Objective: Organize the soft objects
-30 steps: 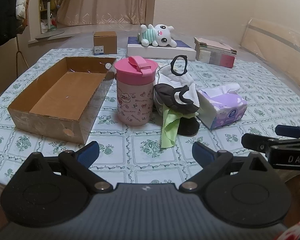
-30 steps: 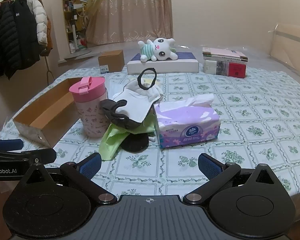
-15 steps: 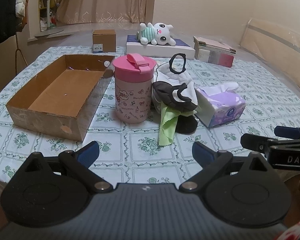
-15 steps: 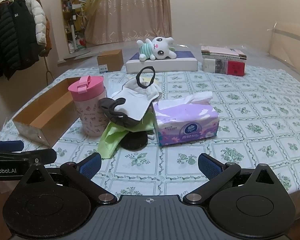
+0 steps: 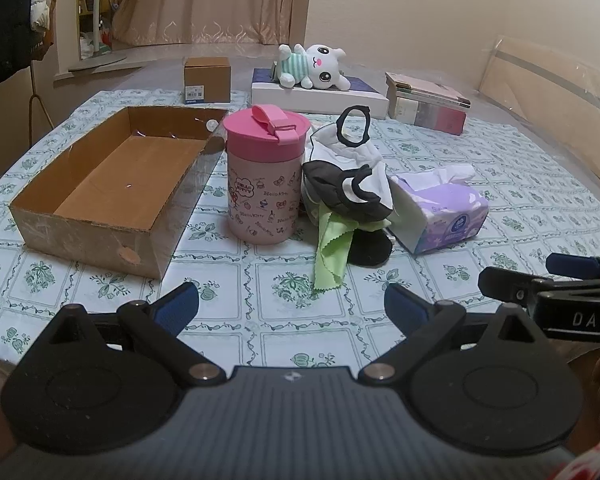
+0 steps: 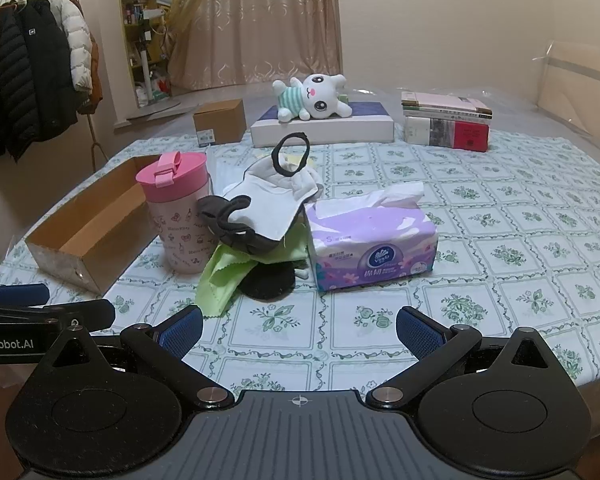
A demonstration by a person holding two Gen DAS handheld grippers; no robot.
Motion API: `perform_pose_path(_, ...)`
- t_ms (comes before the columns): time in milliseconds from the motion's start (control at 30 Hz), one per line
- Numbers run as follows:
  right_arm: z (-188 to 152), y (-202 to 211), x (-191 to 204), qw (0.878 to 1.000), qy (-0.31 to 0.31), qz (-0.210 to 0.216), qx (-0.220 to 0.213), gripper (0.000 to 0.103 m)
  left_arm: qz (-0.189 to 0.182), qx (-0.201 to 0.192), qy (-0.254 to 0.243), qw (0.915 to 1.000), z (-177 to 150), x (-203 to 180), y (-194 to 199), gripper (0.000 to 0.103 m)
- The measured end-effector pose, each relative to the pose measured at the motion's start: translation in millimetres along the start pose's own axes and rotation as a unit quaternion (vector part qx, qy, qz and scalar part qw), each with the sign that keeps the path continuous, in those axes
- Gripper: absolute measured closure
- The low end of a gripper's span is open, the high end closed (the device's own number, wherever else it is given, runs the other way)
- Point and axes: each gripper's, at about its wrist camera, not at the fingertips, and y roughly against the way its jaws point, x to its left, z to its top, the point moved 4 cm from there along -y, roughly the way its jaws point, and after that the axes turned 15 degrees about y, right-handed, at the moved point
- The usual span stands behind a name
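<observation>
While both grippers hover at the table's near edge, the soft heap sits untouched mid-table.

Left gripper (image 5: 291, 304) and right gripper (image 6: 299, 330) each have their jaws spread wide with nothing between the blue pads, and both hang above the flowered tablecloth (image 6: 520, 240), well short of the objects. A white cloth (image 6: 272, 200) with a black loop lies over a dark grey piece (image 5: 340, 196), a green cloth (image 5: 332, 256) and a black round pad (image 6: 268, 282); the heap touches the pink cup (image 5: 264, 184) on one side and the purple tissue pack (image 6: 370, 240) on the other. An open cardboard box (image 5: 100, 232) stands just beside the cup, with nothing seen inside. At the far edge a plush toy (image 6: 314, 98) lies on a flat white box (image 6: 324, 128), between a small carton (image 5: 207, 79) and stacked books (image 6: 446, 122).
</observation>
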Motion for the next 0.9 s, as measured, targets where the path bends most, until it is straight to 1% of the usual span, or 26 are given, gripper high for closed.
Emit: perform_pose_path(900,-0.9,-0.7,-0.5,1.0,-0.001,0.0,0.001,0.001,-0.002,0.003,0.005,1.0,-1.3,1.0,-1.2,0.005)
